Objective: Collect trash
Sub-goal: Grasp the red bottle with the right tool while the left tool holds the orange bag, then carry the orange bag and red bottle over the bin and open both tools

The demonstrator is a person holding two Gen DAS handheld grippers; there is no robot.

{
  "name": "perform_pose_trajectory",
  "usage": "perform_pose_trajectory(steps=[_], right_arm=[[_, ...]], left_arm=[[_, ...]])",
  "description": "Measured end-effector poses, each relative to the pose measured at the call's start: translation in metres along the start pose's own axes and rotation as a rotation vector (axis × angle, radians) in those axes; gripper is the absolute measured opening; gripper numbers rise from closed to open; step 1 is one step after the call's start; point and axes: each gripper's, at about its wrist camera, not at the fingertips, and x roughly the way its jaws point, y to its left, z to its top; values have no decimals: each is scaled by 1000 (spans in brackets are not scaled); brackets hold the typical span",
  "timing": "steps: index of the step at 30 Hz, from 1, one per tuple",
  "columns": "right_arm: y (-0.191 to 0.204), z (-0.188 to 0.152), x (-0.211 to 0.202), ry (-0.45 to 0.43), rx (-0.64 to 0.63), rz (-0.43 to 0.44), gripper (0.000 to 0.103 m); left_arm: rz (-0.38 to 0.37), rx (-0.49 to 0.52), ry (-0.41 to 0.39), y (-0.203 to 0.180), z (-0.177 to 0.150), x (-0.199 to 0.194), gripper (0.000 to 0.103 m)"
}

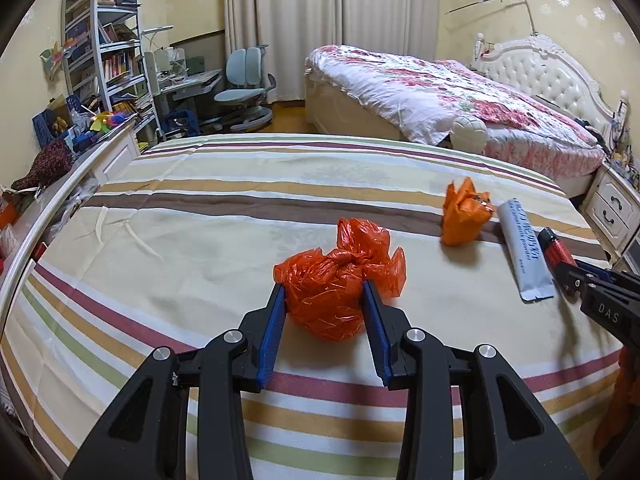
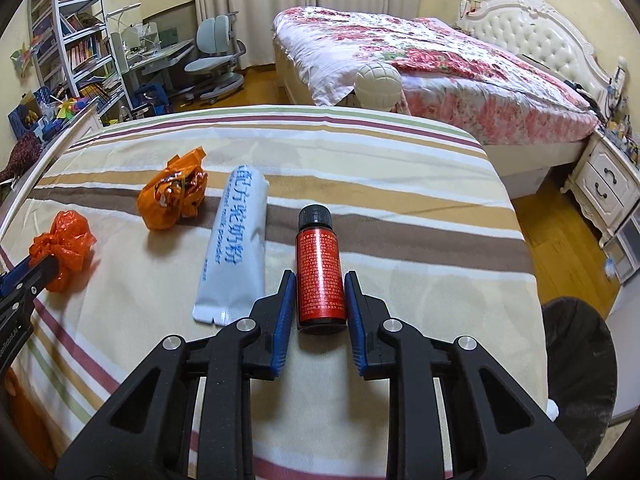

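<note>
A: Nearest to us, our left gripper [image 1: 324, 292] has its jaws spread wide on either side of the knotted red plastic bag [image 1: 338, 284]. Both blue pads [image 1: 276, 316] sit against the crinkled plastic, and whether they are pressing it or merely flanking it we cannot tell. The bag rests on the striped bedsheet [image 1: 200, 240], its tied knot toward the far side, away from the gripper.

B: Our right gripper [image 2: 320, 292] is parted too, one finger on each side of the red bottle [image 2: 319, 268]. We see narrow gaps beside the label, so it is not clamped.

A: Which way does the bottle lie?

B: Flat on the sheet, long axis running straight ahead between the fingers, black cap pointing away, base closest to the gripper.

A: Just left of that gripper lies the white milk powder sachet [image 2: 234, 244], long axis nearly parallel to the bottle, leaning slightly right at its far end.

B: Farther ahead and left of the sachet sits the crumpled orange wrapper [image 2: 172, 196], near it but apart.

A: To the right gripper's lower right, off the bed, we see a dark bin [image 2: 576, 364].
</note>
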Motion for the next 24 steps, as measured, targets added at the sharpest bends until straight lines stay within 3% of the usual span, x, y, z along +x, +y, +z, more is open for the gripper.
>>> perform_pose_trajectory(steps=[24], right_arm=[[-57,-56,-84,-85,74,-32,23]], left_arm=[[-129,104,-48,-80,-26,-44,39]])
